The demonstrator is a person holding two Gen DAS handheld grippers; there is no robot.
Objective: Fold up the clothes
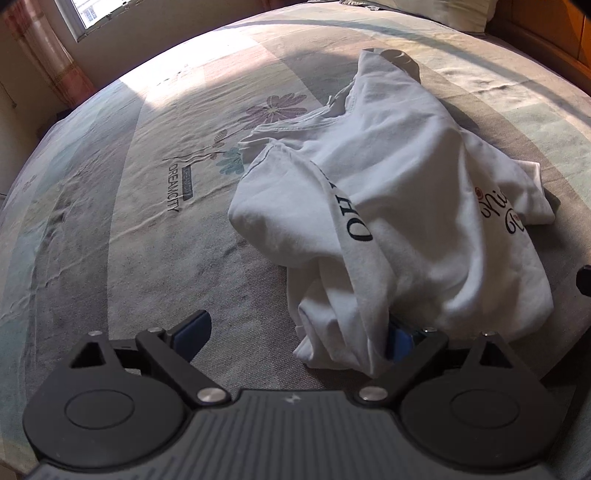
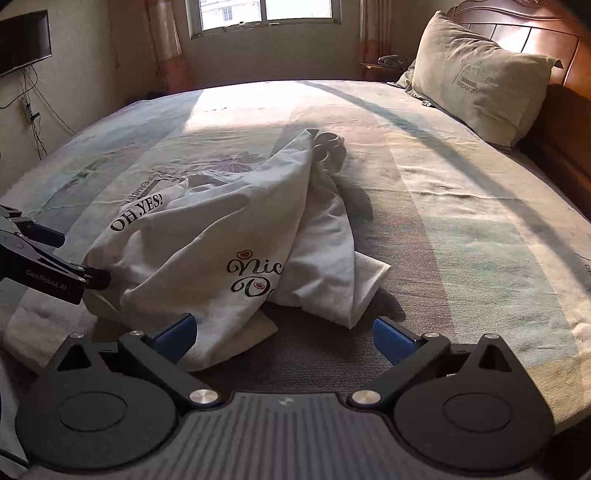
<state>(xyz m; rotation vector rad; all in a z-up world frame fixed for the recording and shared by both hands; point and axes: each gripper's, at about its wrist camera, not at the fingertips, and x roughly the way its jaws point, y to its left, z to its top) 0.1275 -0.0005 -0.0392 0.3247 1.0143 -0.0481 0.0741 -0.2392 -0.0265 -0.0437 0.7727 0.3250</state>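
A white T-shirt (image 1: 399, 192) lies crumpled in a loose heap on the bed (image 1: 110, 229), near the close edge of the patterned sheet, with black lettering and a red-and-black script print showing on its folds. From the right wrist view the same T-shirt (image 2: 207, 251) rises in a peak toward the middle of the bed, one sleeve trailing to the right. The left tongs (image 1: 295, 332) are spread wide; their left blue pad lies over bare sheet, while the right pad is pushed into the near edge of the shirt, cloth draped over it, with nothing pinched between the two. The right tongs (image 2: 284, 334) are also spread wide, low over the sheet just in front of the heap; the left pad touches the hem of the shirt and the right pad is clear of it. In the right wrist view the left tongs (image 2: 74, 266) come in from the left against the side of the heap. A pillow (image 2: 480, 77) leans on the wooden headboard (image 2: 535, 33) at the far right, and a window (image 2: 266, 11) lights the far side of the bed.
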